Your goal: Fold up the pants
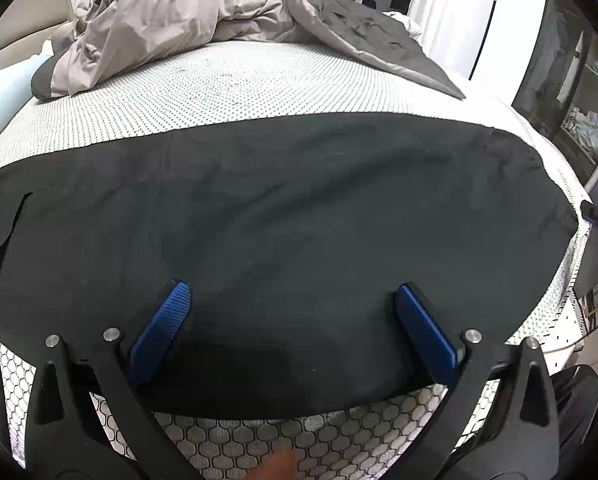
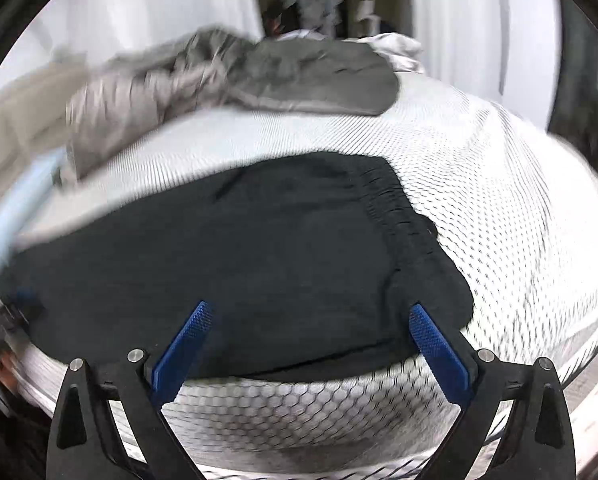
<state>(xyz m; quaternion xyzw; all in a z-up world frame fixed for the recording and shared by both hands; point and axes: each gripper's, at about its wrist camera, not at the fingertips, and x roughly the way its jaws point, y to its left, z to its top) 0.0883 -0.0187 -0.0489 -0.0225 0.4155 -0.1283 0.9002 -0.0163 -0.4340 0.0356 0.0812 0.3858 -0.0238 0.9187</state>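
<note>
The left gripper (image 1: pixel 293 320) is held wide open, empty, low over the near edge of the black pants (image 1: pixel 279 208). The right gripper (image 2: pixel 307 328) is likewise spread, empty, near the waistband (image 2: pixel 403 220). The pants are laid flat on the mattress (image 1: pixel 227 92); beyond, a grey duvet (image 1: pixel 171 12) is heaped.
</note>
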